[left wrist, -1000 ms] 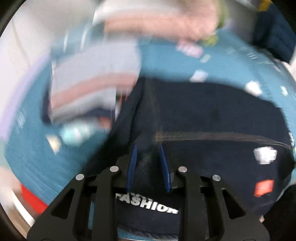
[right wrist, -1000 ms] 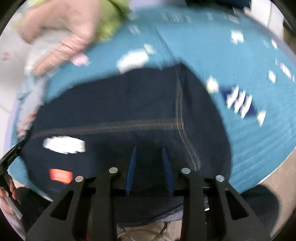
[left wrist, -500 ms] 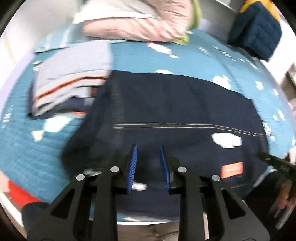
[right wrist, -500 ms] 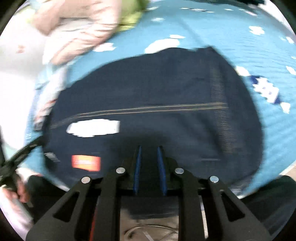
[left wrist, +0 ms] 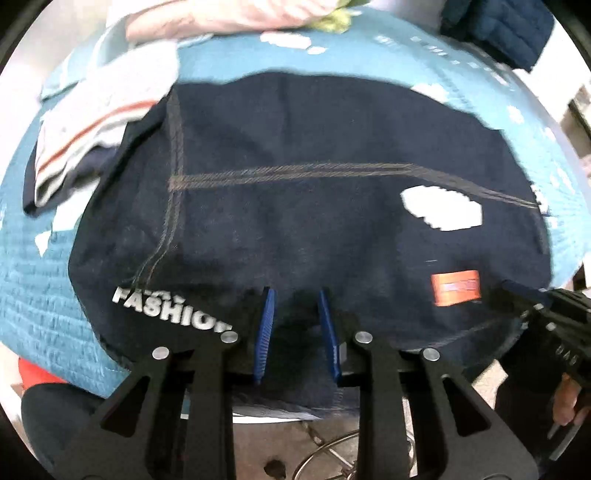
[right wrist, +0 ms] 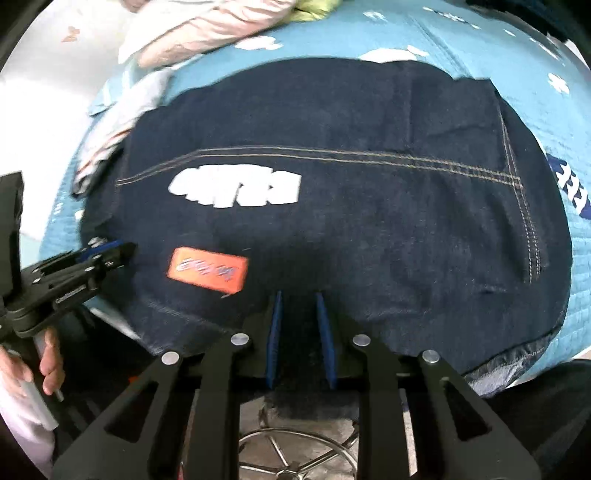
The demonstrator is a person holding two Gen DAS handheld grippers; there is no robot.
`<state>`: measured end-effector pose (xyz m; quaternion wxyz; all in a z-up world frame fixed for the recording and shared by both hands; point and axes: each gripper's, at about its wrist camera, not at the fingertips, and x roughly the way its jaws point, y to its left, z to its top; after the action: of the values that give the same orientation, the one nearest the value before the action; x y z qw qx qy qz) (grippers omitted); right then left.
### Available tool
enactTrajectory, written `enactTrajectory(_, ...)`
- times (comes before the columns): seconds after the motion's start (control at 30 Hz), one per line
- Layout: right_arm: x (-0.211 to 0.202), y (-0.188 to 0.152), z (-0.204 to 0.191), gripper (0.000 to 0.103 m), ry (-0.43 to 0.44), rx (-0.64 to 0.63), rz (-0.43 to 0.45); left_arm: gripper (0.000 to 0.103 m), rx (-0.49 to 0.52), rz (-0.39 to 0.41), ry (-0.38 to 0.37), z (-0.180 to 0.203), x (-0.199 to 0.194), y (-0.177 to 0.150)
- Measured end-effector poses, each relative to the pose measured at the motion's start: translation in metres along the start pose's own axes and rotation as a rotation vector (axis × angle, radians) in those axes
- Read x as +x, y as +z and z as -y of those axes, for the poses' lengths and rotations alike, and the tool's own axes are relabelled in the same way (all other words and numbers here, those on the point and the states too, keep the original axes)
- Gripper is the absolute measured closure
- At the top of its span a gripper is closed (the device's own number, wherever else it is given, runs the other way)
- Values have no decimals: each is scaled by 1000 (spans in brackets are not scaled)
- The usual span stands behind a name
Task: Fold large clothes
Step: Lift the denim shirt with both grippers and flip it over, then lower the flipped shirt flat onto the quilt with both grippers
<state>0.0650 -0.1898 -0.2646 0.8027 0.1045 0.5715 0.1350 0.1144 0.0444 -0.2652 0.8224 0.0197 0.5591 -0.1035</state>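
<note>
A dark navy denim garment point(left wrist: 295, 203) lies spread on a blue quilt point(left wrist: 37, 295), its near hem hanging over the edge. It carries a white patch point(left wrist: 443, 210), an orange label point(left wrist: 456, 288) and white "FASHION" lettering point(left wrist: 170, 314). My left gripper point(left wrist: 295, 295) is shut on the near hem, with dark cloth running down between its blue pads. My right gripper point(right wrist: 298, 295) grips the same hem point(right wrist: 369, 221) further right, just right of the orange label point(right wrist: 207, 271). Each gripper shows in the other's view: left gripper point(right wrist: 110, 251), right gripper point(left wrist: 546, 295).
Folded grey clothes with an orange stripe point(left wrist: 99, 122) lie left of the garment. A pink garment point(left wrist: 221, 18) and a navy quilted item point(left wrist: 498, 26) sit at the far side. Below the edge stands a metal wheel-shaped base point(right wrist: 291, 454) on the floor. A hand point(right wrist: 51, 362) holds the left handle.
Both grippers have drawn back toward the quilt's near edge with the hem in them. The garment now lies flatter and wider, and its lettering and patches show.
</note>
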Motion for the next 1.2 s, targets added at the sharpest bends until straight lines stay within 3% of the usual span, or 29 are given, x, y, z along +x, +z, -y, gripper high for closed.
enactTrajectory(0.1,6,-2,-15,83,-47,-36,-18,77,32,-5,-108,21,-3,-2)
enactTrajectory(0.13,16,-3,-18,83,-74,-69,-38,78,50,-21,-110,24,4,-2)
enactTrajectory(0.17,23,-3,-19,83,-91,-86,-40,78,81,-53,-71,34,20,-8)
enactTrajectory(0.23,30,-3,-23,82,-106,-128,-20,78,129,3,-19,41,30,-12)
enactTrajectory(0.3,27,-4,-24,82,-106,-144,-11,78,153,2,-8,44,28,-12)
enactTrajectory(0.47,13,-5,-11,82,-39,-61,-4,77,64,-23,-100,30,22,-6)
enactTrajectory(0.6,-2,8,-7,82,10,-13,55,76,38,-7,-119,26,7,0)
enactTrajectory(0.73,-19,34,-4,82,40,4,143,76,19,64,-103,19,-11,21)
enactTrajectory(0.93,-23,91,-7,82,34,6,209,76,-24,154,-128,23,-18,80)
enactTrajectory(1.07,-13,130,-11,82,31,0,240,76,-29,192,-135,36,0,124)
enactTrajectory(1.2,19,169,-10,82,30,22,230,76,-72,175,-140,33,37,158)
